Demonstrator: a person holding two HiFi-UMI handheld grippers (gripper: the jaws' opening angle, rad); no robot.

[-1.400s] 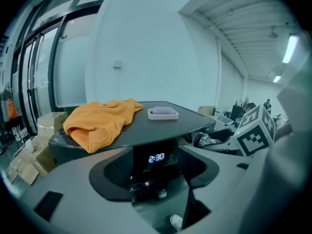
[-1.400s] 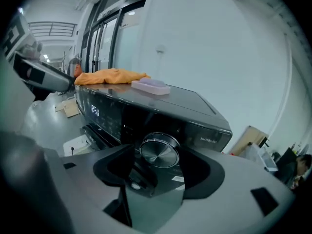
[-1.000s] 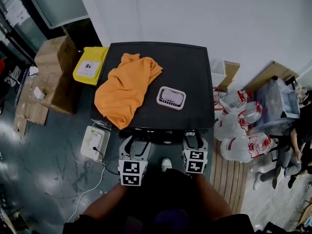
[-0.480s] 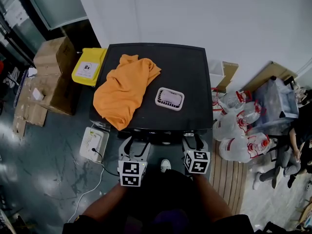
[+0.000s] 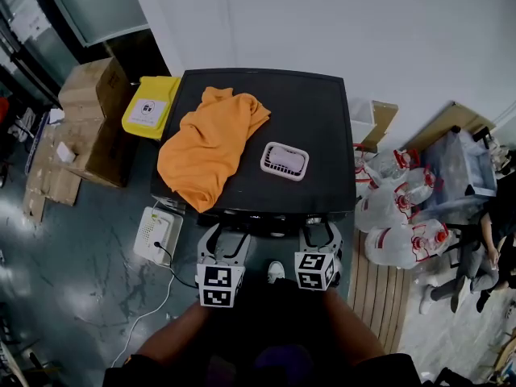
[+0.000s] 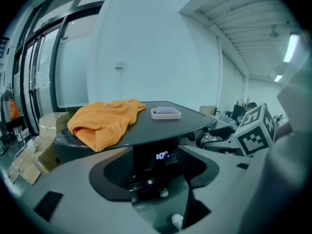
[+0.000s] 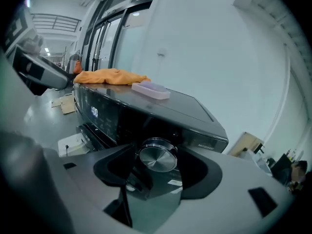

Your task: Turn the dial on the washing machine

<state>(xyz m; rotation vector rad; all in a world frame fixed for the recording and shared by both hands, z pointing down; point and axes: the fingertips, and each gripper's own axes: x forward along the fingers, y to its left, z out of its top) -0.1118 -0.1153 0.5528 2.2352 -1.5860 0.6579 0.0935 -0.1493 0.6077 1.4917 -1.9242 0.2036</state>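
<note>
- Catching the dial (image 7: 157, 159) in the right gripper view alone: a round disc of brushed metal with a bright rim. Standing proud of the glossy black front of the washing machine (image 7: 146, 118), toward that front's right end.
- Holding the right gripper (image 7: 157, 167) spread wide, with one dark curved pad on each side of the dial and the knob lying between them. Not showing clearly whether either pad is touching it.
- Picking up the lit pale-blue digits of a display (image 6: 162, 155) in the left gripper view alone, set in the same dark front. Framing it with the left gripper (image 6: 157, 172), whose jaws are standing apart and pinching nothing.
- Looking down in the head view at both grippers side by side against the machine's front edge, each one carrying a cube with square markers. Losing the dial and the display there under the edge of the top.
- Lying across the flat, dark, matte top: a soft, crumpled orange cloth (image 5: 211, 143) reaching the front left edge. Sitting near it but apart from it: a small pale tray (image 5: 284, 161), rectangular with rounded corners.
- Standing on the floor, seen best from the head view: a yellow bin (image 5: 151, 107) and cardboard boxes (image 5: 93, 95) to the left. Also a white box (image 5: 157, 234) with a cable, and clear plastic water bottles (image 5: 395, 216) with red caps to the right.
</note>
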